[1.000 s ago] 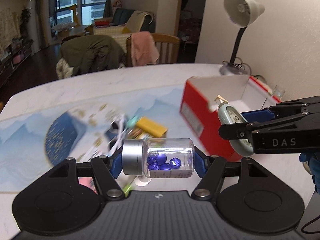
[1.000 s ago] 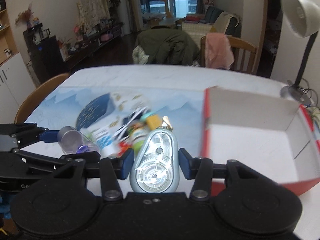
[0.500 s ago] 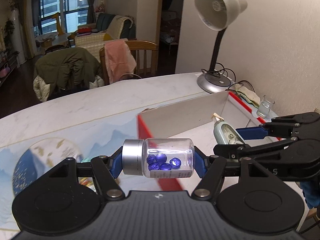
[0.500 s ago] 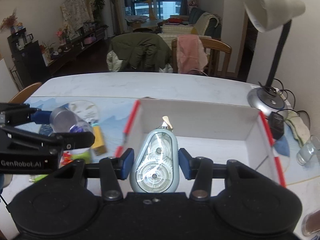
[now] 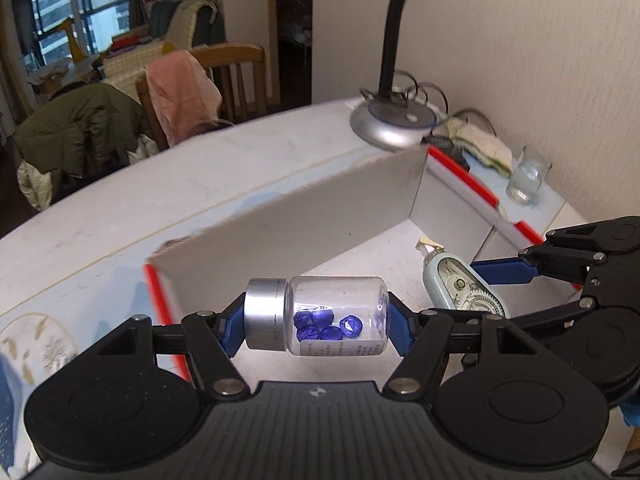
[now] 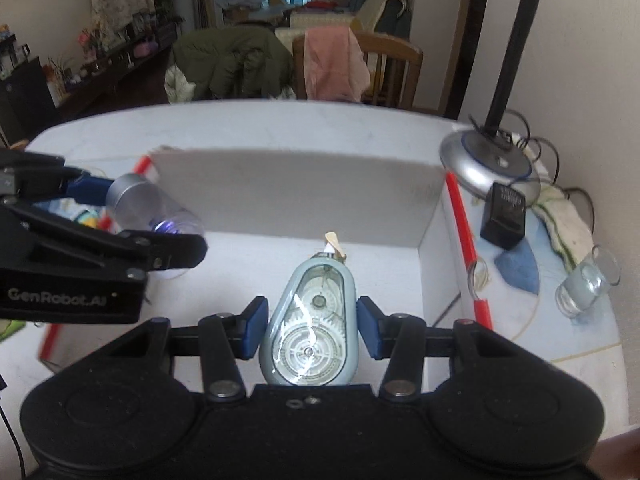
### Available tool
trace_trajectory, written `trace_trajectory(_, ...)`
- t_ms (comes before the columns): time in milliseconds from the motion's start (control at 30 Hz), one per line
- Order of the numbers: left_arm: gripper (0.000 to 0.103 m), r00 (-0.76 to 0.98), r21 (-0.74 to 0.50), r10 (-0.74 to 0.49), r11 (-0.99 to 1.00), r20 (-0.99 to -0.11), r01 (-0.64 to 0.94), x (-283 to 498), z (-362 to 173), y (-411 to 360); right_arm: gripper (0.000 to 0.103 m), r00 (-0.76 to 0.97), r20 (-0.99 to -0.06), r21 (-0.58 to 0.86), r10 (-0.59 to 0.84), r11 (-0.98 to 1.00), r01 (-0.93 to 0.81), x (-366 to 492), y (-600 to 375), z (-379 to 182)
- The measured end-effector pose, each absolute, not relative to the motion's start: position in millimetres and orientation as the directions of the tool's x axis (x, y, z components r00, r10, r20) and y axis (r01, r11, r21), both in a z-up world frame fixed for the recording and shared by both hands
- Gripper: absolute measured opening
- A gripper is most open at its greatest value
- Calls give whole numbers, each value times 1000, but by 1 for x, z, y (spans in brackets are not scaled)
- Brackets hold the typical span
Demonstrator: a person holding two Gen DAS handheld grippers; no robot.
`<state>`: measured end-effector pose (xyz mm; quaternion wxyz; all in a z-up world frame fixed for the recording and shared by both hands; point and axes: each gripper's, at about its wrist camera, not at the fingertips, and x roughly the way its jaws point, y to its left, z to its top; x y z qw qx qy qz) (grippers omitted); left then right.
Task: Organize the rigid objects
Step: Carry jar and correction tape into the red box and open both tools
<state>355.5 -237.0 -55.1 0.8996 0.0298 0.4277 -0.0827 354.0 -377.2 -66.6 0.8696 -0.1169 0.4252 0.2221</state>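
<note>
My left gripper (image 5: 316, 322) is shut on a clear jar (image 5: 320, 320) with a silver lid and several blue beads inside, held sideways over the open red-edged box (image 5: 280, 216). The same jar (image 6: 152, 208) shows at the left of the right wrist view, in the left gripper (image 6: 132, 220). My right gripper (image 6: 308, 330) is shut on a pale blue correction tape dispenser (image 6: 310, 328) with clear gears, its tip pointing at the box's far wall (image 6: 296, 196). In the left wrist view the dispenser (image 5: 460, 284) and right gripper (image 5: 480, 292) hang over the box's right part.
A desk lamp base (image 6: 488, 164) stands behind the box's right corner with a black adapter (image 6: 504, 216), cables and a cloth (image 5: 480, 144). A small glass (image 6: 588, 284) stands right of the box. Chairs with a pink cloth (image 5: 180, 88) and green jacket (image 5: 76, 124) lie beyond the table.
Both grippers swept right from the cluttered mat to above the open box, still holding the jar and the tape dispenser. The lamp and glass came closer into view.
</note>
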Motion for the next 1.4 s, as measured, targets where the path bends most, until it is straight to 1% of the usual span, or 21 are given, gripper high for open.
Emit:
trace_trajectory(300, 68, 498, -27, -105, 987, -861, 161, 406, -97, -250, 47, 427, -867, -21, 258, 837, -547, 371, -369, -102)
trace_trajectory(433, 68, 425, -34, -96, 988, -900, 151, 421, -114, -254, 47, 390, -883, -11, 262, 818, -575, 370, -366, -103)
trace_trajectory(533, 68, 374, -32, -87, 988, -923, 150, 429, -124, -256, 47, 347, -908, -21, 233, 804, -594, 372, -360, -106)
trace_trajectory(700, 68, 316, -48, -89, 990, -944, 135, 435, -136, -255, 47, 292, -933, -10, 209, 797, -604, 373, -356, -109)
trace_trajectory(800, 68, 319, -48, -90, 989, -944, 137, 435, -138, -255, 47, 273, -938, 11, 213, 806, -592, 374, -357, -109)
trace_trajectory(1000, 68, 292, -52, -89, 990, -952, 130, 435, -141, -254, 48, 252, -946, 8, 202, 795, -606, 382, -355, -111)
trace_trajectory(1067, 68, 279, -57, -88, 991, -956, 117, 436, -140, -253, 50, 253, -946, 8, 203, 796, -605, 384, -354, -111)
trace_trajectory(1233, 68, 306, -57, -89, 992, -948, 112, 431, -130, -251, 65, 273, -937, 7, 216, 796, -606, 384, -357, -108)
trace_trajectory(1400, 68, 353, -67, -102, 992, -930, 110, 421, -113, -249, 66, 300, -925, 11, 235, 804, -595, 377, -364, -100)
